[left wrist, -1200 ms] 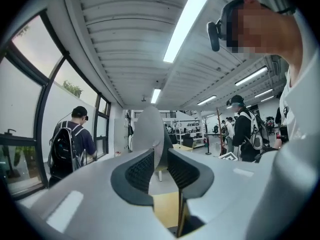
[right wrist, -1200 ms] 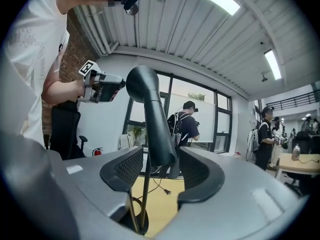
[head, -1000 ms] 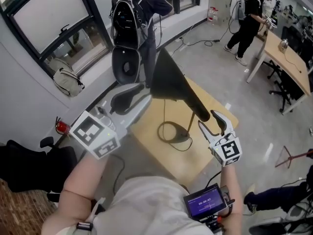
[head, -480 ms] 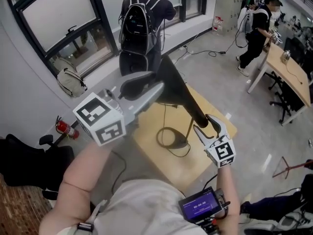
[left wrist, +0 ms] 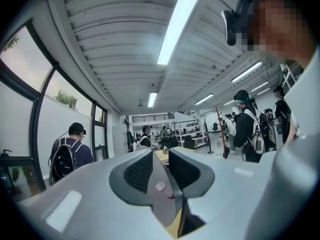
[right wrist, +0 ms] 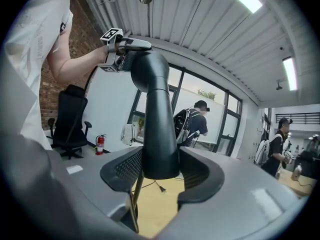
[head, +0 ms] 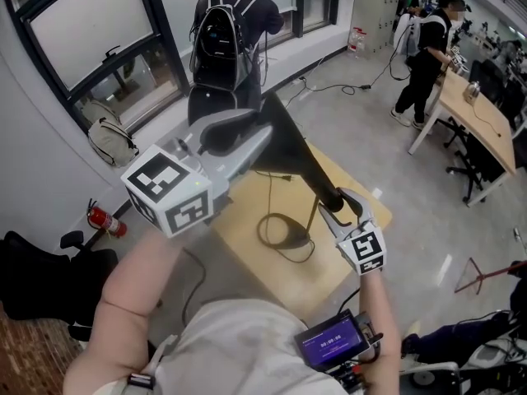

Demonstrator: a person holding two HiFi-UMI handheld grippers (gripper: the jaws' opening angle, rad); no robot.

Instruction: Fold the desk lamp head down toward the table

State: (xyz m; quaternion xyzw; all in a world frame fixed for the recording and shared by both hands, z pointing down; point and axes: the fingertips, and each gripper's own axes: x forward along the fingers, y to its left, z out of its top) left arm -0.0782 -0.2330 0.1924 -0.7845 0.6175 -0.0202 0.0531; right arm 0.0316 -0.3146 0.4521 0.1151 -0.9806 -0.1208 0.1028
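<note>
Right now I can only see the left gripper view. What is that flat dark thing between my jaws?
Observer: That's the wide end of the lamp head. The left gripper is closing its jaws on it.
Operator: Where's my other gripper?
Observer: The right gripper is at the narrow end of the lamp head, and its jaws are closing round it.
Operator: Is it folded down?
Observer: Not yet. It slants up above the table.
</note>
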